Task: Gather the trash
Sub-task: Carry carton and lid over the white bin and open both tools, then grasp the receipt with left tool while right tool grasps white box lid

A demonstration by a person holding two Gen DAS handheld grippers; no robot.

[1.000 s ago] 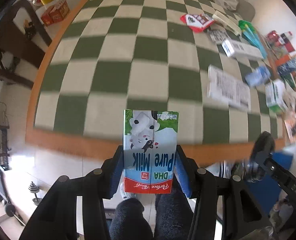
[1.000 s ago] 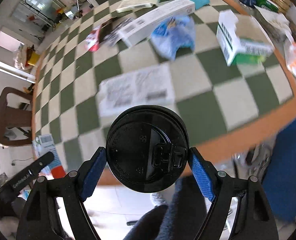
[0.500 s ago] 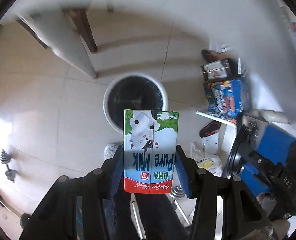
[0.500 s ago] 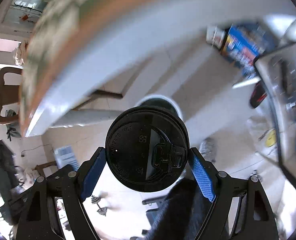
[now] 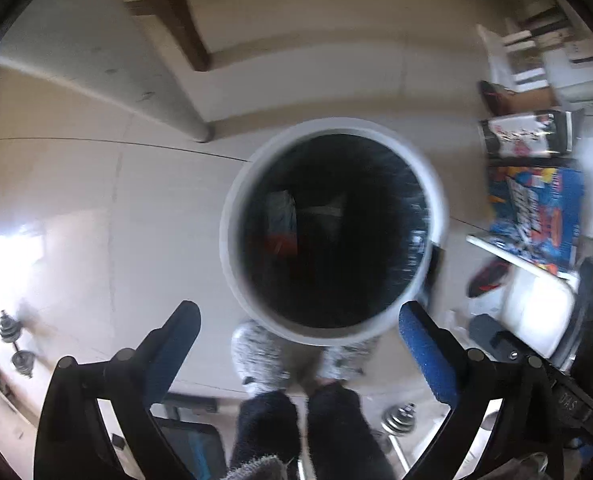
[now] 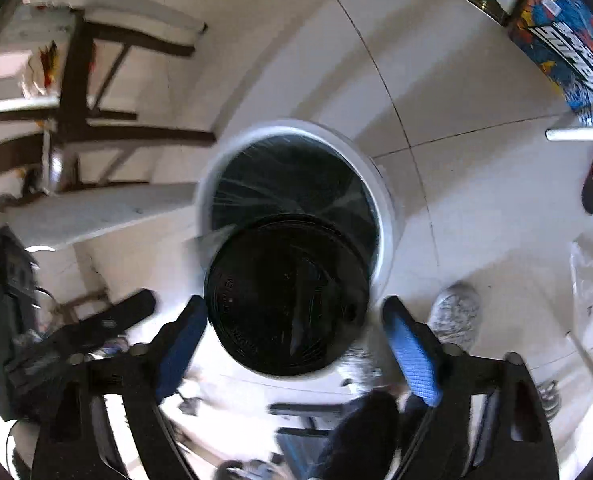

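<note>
A round trash bin with a white rim (image 5: 232, 216) and a black liner stands on the floor right below both grippers. My left gripper (image 5: 296, 316) hangs over the bin's near edge, its jaws opening, with nothing between the blue pads (image 5: 428, 356). A blurred red, blue and white shape (image 5: 282, 220) inside the bin looks like the milk carton. My right gripper (image 6: 294, 316) is also over the bin's rim (image 6: 386, 200), jaws opening. The black cup lid (image 6: 288, 296) floats between its pads (image 6: 410, 356), clear of the right one.
Dark table legs (image 5: 164, 20) and a grey table leg (image 5: 136, 88) rise behind the bin. A blue printed box (image 5: 536, 212) and a black box (image 5: 524, 136) stand to the right. A person's grey slippers (image 5: 260, 352) are near the bin. Dumbbells (image 5: 12, 340) lie at the left.
Both grippers dropped from the checkered table to just above the bin. Both jaws spread wide. The milk carton left the left gripper, and the lid came loose from the right pads.
</note>
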